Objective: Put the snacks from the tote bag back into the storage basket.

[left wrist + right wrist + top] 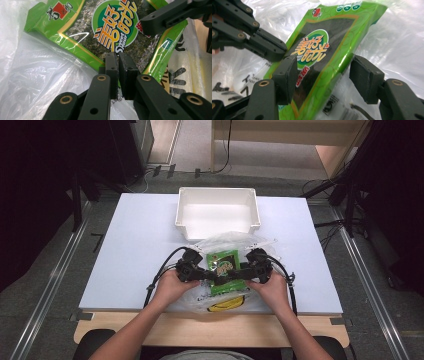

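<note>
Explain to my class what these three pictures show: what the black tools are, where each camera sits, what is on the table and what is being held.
A person sits at a table with a hand-held two-jaw gripper in each hand. One camera looks down from above; one rides on each gripper, looking along its black jaws. On the table stand a white bin and a clear plastic bag. Over the bag is a green seaweed snack packet. The left gripper is shut, pinching the packet's edge. The right gripper is open: its jaws stand wide on either side of the packet, which lies between them, and the far pad is clear of it.
</note>
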The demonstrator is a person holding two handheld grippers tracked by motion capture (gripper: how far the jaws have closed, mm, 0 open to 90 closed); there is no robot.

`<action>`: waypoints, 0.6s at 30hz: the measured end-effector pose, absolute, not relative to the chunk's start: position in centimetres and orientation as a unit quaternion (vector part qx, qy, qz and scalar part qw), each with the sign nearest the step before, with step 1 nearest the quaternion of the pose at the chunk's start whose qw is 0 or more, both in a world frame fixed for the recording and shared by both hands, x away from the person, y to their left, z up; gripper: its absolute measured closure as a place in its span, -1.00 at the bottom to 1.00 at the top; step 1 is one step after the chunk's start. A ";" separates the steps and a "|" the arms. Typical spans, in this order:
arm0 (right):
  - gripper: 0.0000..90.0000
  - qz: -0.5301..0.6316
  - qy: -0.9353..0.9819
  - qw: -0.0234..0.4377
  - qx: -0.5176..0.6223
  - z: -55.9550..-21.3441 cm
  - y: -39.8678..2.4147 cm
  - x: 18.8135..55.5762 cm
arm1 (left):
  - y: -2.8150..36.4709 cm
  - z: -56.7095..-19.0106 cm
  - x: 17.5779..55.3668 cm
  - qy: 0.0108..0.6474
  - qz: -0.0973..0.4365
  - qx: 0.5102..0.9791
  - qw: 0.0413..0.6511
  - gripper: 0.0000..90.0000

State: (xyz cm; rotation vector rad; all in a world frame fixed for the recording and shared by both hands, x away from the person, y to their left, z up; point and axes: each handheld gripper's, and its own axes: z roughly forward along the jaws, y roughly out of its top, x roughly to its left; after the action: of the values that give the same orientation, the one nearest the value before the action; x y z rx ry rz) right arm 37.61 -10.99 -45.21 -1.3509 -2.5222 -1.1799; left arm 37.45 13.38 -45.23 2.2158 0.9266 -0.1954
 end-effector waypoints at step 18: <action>0.35 -0.399 -0.794 0.081 -0.452 -44.9 -12.2 37.7 | 14.7 -42.3 38.2 0.367 -0.053 0.837 0.402 0.71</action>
State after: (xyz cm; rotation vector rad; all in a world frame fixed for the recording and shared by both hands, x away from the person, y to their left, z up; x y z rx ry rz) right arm 37.75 -12.21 -44.92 -1.3521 -2.3730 -1.1918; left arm 38.20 14.75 -42.30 2.1160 0.9283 -0.1337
